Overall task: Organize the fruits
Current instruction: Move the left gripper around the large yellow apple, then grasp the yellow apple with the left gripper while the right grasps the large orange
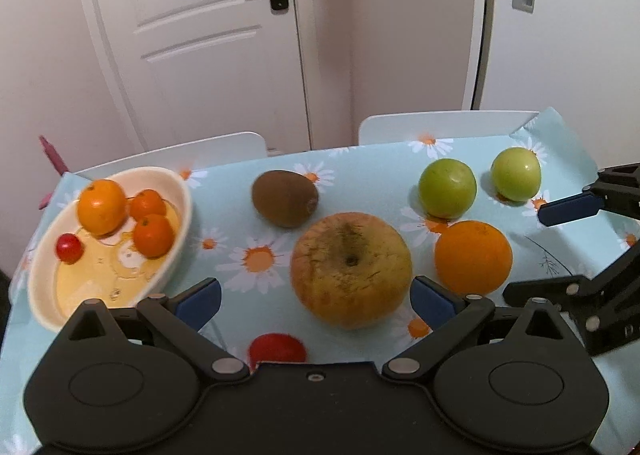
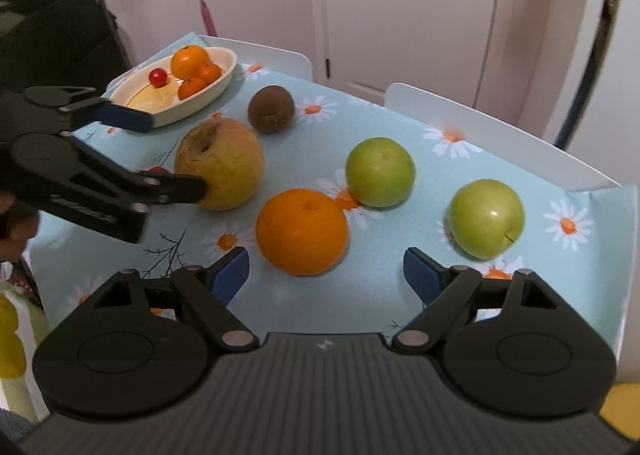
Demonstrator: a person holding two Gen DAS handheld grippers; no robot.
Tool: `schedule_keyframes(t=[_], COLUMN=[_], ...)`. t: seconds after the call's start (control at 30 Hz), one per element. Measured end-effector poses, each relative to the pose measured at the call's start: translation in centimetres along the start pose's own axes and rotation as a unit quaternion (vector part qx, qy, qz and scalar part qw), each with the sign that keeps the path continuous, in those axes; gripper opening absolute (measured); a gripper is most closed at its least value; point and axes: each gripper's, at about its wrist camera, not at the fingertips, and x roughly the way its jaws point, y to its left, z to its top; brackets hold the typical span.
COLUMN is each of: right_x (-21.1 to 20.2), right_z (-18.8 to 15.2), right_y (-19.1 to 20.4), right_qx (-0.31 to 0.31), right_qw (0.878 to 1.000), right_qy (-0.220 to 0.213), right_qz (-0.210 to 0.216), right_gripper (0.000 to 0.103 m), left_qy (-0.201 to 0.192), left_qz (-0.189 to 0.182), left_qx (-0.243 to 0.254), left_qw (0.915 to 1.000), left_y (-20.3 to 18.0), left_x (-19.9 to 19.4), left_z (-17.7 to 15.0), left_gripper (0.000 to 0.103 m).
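Where daisies bloom, tablecloth [image 1: 360, 183] before door [image 1: 192, 35].

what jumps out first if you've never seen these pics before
A big yellow-brown russeted apple sits mid-table on the pale blue daisy-print tablecloth, framed by the open left gripper. Right of it lie a large round orange and two green apples. At the left, a cream oval ceramic dish holds three small mandarins and a red cherry tomato.
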Motion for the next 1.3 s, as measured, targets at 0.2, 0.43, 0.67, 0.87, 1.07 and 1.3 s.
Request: schedule_keyframes(t=[0.2,0.43,0.67,0.87,1.07,1.3], right_x=[1.1,2.0,2.7,3.1,3.3,2.8], right_z=[-0.2,-0.1,0.3,0.6,0.8,1.1], right_y=[0.2,0.2,0.2,0.6,0.8,1.0], right_qx=[-0.016,-0.011,-0.012,-0.014,-0.017,-0.005], right_qw=[1.000,1.000,1.000,0.999,1.000,1.000], right_qy=[0.000,0.002,0.002,-0.002,-0.003,-0.006], right_qz=[0.013,0.024,0.028,0.032,0.024,0.017], right_gripper=[0.092,0.087,0.083,0.082,0.075,0.074], left_qy=[0.008,0.011,0.014,0.015,0.013,-0.001], left_qz=[-0.008,-0.016,-0.011,-0.006,-0.006,-0.003], left_qx=[0.009,0.013,0.013,0.015,0.007,-0.003], left_qw=[0.9999,0.9997,0.9998,0.9998,0.9999,1.0000], left_y=[-1.0,-1.5,-1.2,-1.0,-0.6,-0.1], left_x=[1.9,2.4,2.2,1.9,1.6,0.5], left_z=[0.3,0.5,0.4,0.2,-0.1,0.0], left_gripper=[0.091,0.080,0.079,0.079,0.079,0.079])
